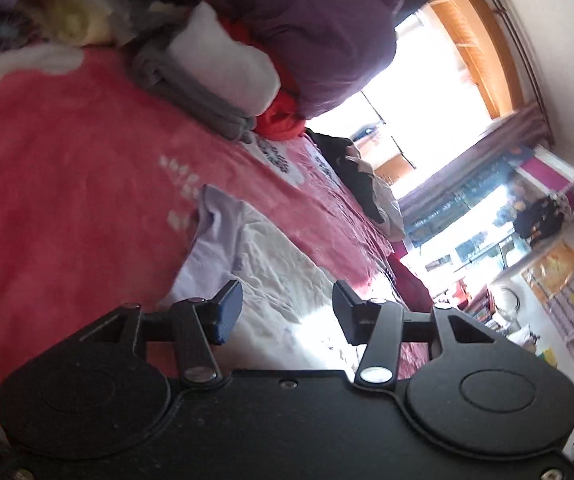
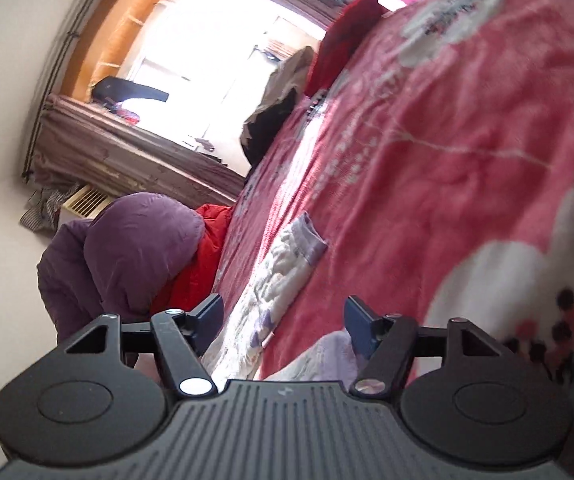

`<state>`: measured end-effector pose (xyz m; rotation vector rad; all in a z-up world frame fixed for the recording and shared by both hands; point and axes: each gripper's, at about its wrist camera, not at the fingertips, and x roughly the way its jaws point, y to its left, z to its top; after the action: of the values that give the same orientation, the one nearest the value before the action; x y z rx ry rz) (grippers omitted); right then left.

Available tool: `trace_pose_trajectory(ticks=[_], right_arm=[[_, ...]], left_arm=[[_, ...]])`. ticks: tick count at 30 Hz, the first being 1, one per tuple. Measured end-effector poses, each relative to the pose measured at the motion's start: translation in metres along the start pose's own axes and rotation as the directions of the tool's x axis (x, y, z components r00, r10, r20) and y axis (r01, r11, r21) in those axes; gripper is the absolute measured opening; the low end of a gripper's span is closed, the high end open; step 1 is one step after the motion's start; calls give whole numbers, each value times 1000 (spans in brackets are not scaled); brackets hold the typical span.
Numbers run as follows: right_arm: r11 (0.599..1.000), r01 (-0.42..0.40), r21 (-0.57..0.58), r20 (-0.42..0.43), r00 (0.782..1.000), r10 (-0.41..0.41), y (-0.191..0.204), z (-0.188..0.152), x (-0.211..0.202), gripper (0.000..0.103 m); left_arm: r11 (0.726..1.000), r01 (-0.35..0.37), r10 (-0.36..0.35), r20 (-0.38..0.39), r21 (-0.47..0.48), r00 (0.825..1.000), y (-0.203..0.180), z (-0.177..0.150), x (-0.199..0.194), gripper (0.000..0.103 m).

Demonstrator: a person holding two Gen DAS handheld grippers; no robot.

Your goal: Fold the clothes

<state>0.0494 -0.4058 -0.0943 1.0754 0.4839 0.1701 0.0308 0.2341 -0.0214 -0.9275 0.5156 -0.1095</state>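
Note:
A pale lilac and white patterned garment (image 1: 263, 264) lies spread on the pink floral blanket (image 1: 67, 168) of a bed. My left gripper (image 1: 287, 304) is open and empty, hovering just above the garment. In the right wrist view the same garment (image 2: 279, 280) lies along the blanket (image 2: 467, 140), seen edge-on. My right gripper (image 2: 283, 320) is open and empty, its jaws on either side of the garment's near end without gripping it.
A folded grey and white stack (image 1: 211, 76) sits on the bed beside a purple padded coat (image 1: 319, 28) and a red garment (image 1: 279, 116). The coat (image 2: 135, 256) also shows in the right view. A dark garment (image 1: 351, 164) lies near the bed's edge by a bright window (image 1: 415, 112).

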Motion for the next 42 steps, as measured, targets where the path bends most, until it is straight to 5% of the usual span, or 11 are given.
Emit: trace_pose_trajectory(ticks=[6, 14, 15, 17, 20, 25, 28, 30, 34, 40, 42], right_arm=[[990, 133, -38, -48, 990, -135, -3, -10, 11, 72], [961, 162, -226, -121, 974, -192, 13, -26, 32, 70], [954, 164, -251, -133, 970, -202, 15, -28, 36, 59], [934, 166, -317, -178, 957, -230, 19, -37, 46, 33], [882, 164, -442, -157, 954, -255, 32, -49, 51, 14], [826, 151, -543, 9, 985, -175, 60, -42, 30, 13], [786, 218, -578, -20, 959, -281, 56, -43, 45, 29], [792, 251, -557, -47, 942, -332, 48, -45, 53, 49], [827, 244, -506, -42, 951, -306, 42, -43, 48, 60], [858, 240, -455, -76, 949, -306, 33, -42, 53, 58], [851, 218, -478, -94, 950, -296, 35, -46, 56, 42]], left_arm=[[963, -216, 216, 16, 160, 976, -7, -4, 3, 59], [957, -234, 252, -96, 170, 963, 6, -21, 33, 58], [956, -228, 250, -106, 185, 962, 5, -24, 36, 56], [942, -235, 268, -118, 241, 956, 0, -32, 45, 16], [897, -254, 292, -52, 362, 955, -16, -40, 44, 9], [827, -222, 207, 89, 517, 974, -50, -42, 19, 10], [816, -267, 370, -108, 513, 923, -27, -44, 48, 30], [842, -301, 378, -91, 448, 921, -14, -38, 43, 43], [936, -238, 258, -46, 260, 965, -1, -17, 24, 62], [951, -237, 265, -135, 198, 955, 8, -28, 49, 62], [951, -238, 269, -148, 199, 952, 6, -35, 58, 55]])
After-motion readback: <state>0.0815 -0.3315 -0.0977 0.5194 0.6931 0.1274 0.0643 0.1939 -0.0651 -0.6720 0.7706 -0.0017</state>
